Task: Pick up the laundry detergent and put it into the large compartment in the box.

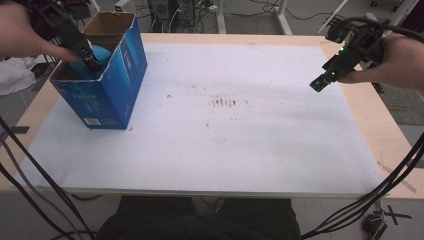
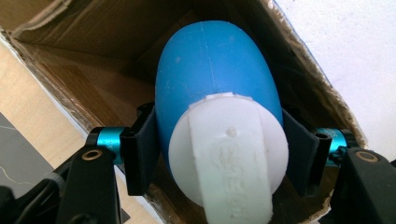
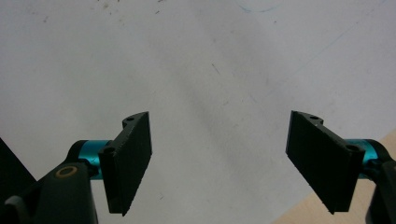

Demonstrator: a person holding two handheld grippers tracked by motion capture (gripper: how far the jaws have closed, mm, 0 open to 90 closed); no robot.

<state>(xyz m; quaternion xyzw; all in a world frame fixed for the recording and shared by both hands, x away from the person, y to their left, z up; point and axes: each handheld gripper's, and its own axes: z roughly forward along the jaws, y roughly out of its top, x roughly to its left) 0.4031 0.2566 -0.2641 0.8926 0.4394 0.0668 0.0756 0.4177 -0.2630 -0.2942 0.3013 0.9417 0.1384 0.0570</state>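
A blue bottle with a white cap (image 2: 215, 88) hangs nose-down inside an open blue cardboard box (image 1: 107, 85) at the table's far left. My left gripper (image 2: 219, 149) is shut on the bottle just below its cap, and its black pads (image 2: 142, 144) press both sides. In the high view the left gripper (image 1: 87, 57) reaches into the box's mouth, with the bottle (image 1: 97, 52) partly hidden behind the box wall. My right gripper (image 1: 325, 80) hovers over the right edge of the white sheet. Its jaws (image 3: 219, 163) stand wide apart with nothing between them.
A white sheet (image 1: 210, 130) covers most of the wooden table (image 1: 385, 130) and bears brown stains (image 1: 227, 102) near the middle. The box has torn brown flaps (image 2: 56, 28). Black cables (image 1: 30, 175) trail off the front corners.
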